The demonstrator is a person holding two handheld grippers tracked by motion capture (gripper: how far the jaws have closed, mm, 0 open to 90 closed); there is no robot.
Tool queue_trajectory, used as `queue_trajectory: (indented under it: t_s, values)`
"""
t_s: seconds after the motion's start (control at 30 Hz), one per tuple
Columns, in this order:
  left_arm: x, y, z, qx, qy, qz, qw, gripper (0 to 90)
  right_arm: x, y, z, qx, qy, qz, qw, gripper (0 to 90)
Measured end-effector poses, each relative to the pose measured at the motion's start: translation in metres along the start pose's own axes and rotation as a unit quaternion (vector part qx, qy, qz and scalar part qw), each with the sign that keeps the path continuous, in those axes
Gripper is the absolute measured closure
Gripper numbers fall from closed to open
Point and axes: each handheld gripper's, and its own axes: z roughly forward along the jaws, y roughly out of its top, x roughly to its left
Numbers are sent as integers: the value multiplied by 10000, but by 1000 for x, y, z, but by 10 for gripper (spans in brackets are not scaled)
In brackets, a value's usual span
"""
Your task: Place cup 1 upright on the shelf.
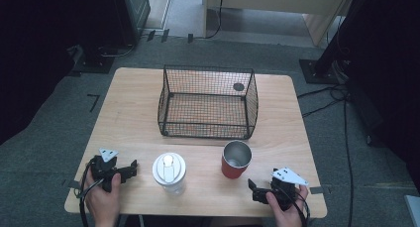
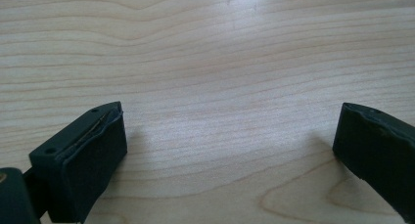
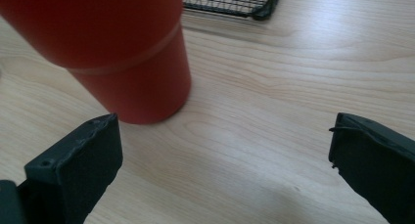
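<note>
The clear plastic jar with a white lid (image 1: 169, 173) stands near the worktop's (image 1: 133, 118) front edge, just right of the left gripper (image 1: 130, 169), whose fingers (image 2: 83, 160) gape wide over bare wood. Right of the jar stands the red, steel-lined cup (image 1: 236, 159), near the right gripper (image 1: 253, 189), fingers (image 3: 78, 160) likewise spread wide and empty. Either should probably approach level, straddling the body squarely before closing, then lift toward the black wire basket (image 1: 208, 102) behind.

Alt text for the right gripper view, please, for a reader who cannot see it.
The right gripper rests low over the wooden table, jaws wide apart with nothing between them. A red cup stands upright just ahead of the jaw at left, and a corner of the black wire basket lies beyond it.
</note>
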Motion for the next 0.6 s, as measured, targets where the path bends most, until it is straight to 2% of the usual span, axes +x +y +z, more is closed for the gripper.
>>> queue_trajectory:
  t_s: [0.23,0.33,0.6]
  values:
    - [0,0,0,1,0,1,10000,0,8,2,2,-1,186,-149,9997,0]
    - [0,0,0,1,0,2,10000,0,11,3,4,-11,291,-128,9995,0]
    - [0,0,0,1,-1,1,10000,0,23,14,13,6,506,-245,9984,0]
